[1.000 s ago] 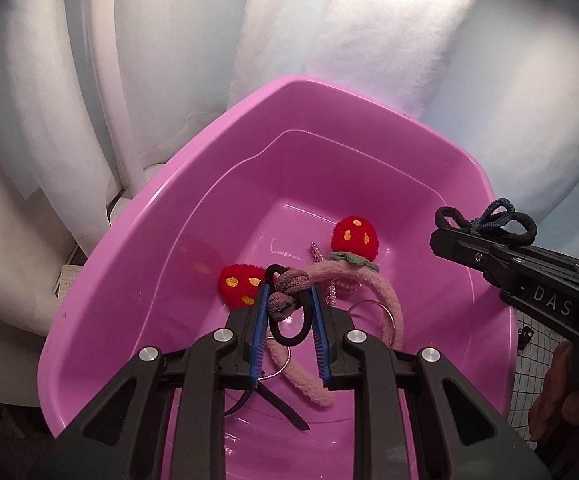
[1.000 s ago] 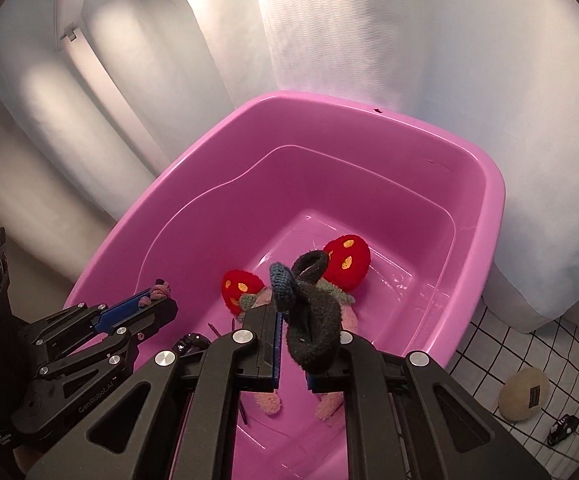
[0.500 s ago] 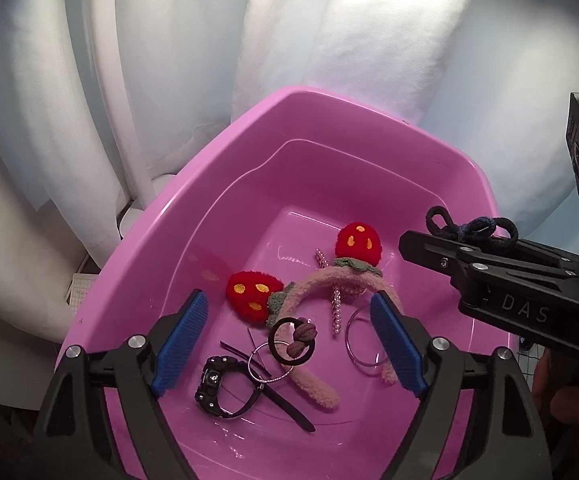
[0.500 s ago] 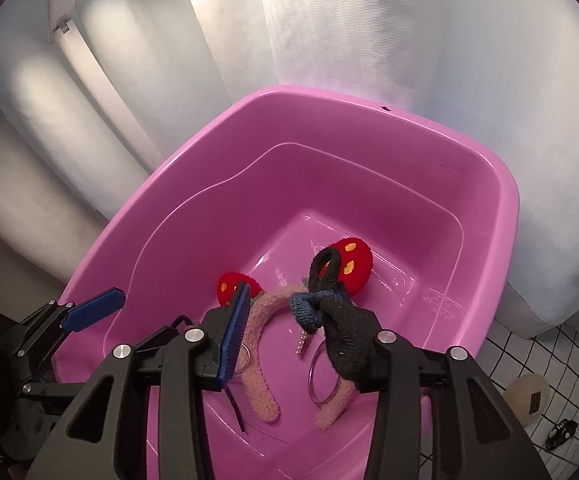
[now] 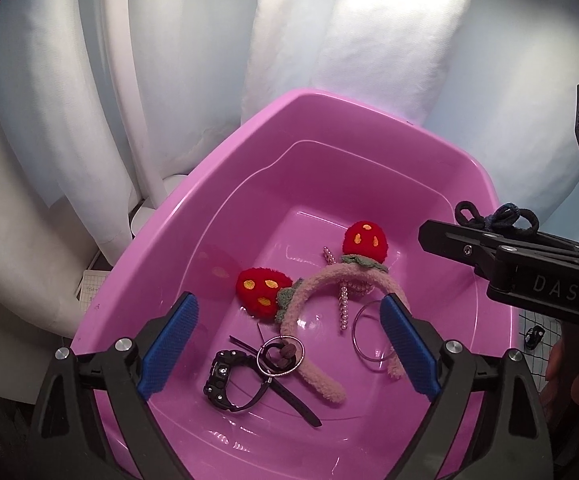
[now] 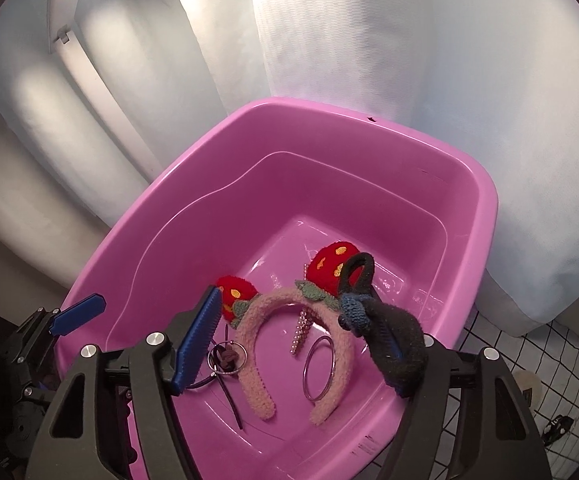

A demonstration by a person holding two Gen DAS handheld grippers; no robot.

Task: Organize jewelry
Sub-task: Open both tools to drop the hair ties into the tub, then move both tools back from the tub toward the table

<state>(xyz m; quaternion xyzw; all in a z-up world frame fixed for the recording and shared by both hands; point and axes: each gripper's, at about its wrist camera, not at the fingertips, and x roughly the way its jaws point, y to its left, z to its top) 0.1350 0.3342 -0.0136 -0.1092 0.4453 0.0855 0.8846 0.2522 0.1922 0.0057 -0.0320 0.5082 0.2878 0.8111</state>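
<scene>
Left wrist view: left hand-held gripper [image 5: 287, 330] gapes wide at lower centre, nothing between its blue pads, above the pink tub [image 5: 329, 116]. On the tub floor lie a strawberry headband [image 5: 317, 288], a black watch [image 5: 225, 376] and a small brown hair tie [image 5: 283, 354]

Right wrist view: right hand-held gripper [image 6: 293, 332], jaws just been opening, stands parted; a dark scrunchie [image 6: 393, 336] clings to its right finger at centre right, over the tub

In the tub [image 5: 193, 216], the watch [image 5: 225, 380] lies left of the headband [image 5: 321, 292]; a ring [image 5: 369, 336] lies right.
</scene>
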